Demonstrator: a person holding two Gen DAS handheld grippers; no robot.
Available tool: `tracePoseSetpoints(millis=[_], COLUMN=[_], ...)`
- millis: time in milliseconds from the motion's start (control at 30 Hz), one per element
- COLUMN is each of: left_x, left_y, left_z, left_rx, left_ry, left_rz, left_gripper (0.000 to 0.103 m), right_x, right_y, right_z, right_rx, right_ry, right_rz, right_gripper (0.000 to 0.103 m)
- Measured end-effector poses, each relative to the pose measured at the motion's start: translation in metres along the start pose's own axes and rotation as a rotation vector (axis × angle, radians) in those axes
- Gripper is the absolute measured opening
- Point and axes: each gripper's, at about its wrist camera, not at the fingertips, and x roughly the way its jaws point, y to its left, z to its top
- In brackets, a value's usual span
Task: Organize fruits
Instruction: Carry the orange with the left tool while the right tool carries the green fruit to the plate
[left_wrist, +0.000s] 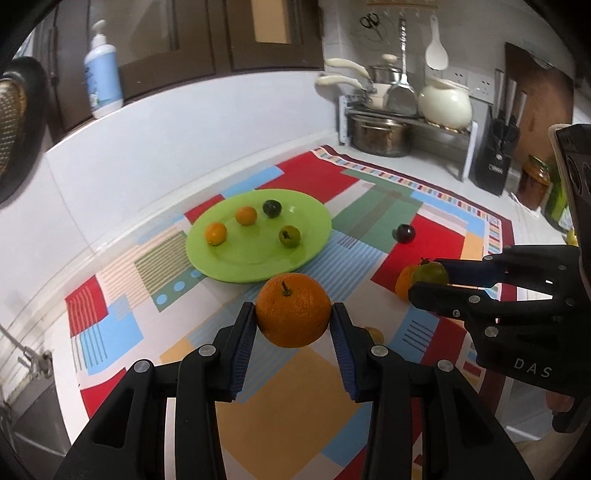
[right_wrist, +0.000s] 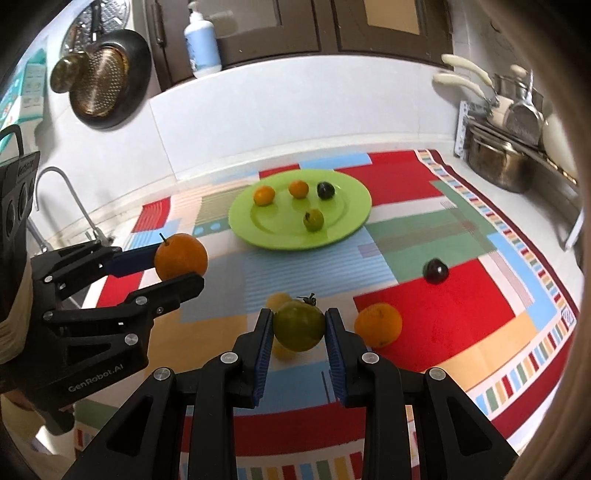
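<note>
Two hand-held grippers each carry a fruit above a patchwork tablecloth (right_wrist: 436, 314) on a kitchen counter, with a green plate (left_wrist: 255, 258) as the sorting spot. The left gripper (left_wrist: 293, 314) has its blue-padded fingers clamped on a stemmed orange (left_wrist: 293, 309), lifted clear of the cloth just in front of the plate's near rim. The right gripper (right_wrist: 298, 325) is closed on a green tomato (right_wrist: 299, 324), held well off to the plate's near right side. Inside the plate lie four small fruits, none touching: two small oranges (left_wrist: 215, 233) side by side toward the left and back, a dark plum (left_wrist: 272, 208) at the back, and a small green fruit (left_wrist: 289, 236) nearer the centre-right. Outside the plate, still on the cloth, a second dark plum (right_wrist: 436, 270) sits to the right of the plate, a loose orange (right_wrist: 378, 324) rests nearer the camera just beside the right gripper, and a pale yellow fruit (right_wrist: 279, 300) shows partly hidden behind the gripped tomato. Beyond the plate, a rack of pots (left_wrist: 384, 122) stands at the far right corner and a soap bottle (left_wrist: 102, 75) on the ledge behind.
</note>
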Motion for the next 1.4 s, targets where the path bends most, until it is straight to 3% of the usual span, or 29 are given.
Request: tracePoseSetpoints(millis=[700, 1400], left_x=[-0.019, 0.012], left_y=[-0.015, 0.005], left_z=[0.026, 0.074], left_rx=[-0.171, -0.224], left_ry=[-0.068, -0.095], left_rz=[0.152, 0.226], left_gripper=[0.04, 0.04], right_x=[-0.01, 0.027], right_y=[-0.02, -0.036], right_z=[0.04, 0.11], right_rx=[-0.17, -0.232], right_ry=[-0.07, -0.072], right_rz=[0.134, 0.23], right_gripper=[0.029, 0.029])
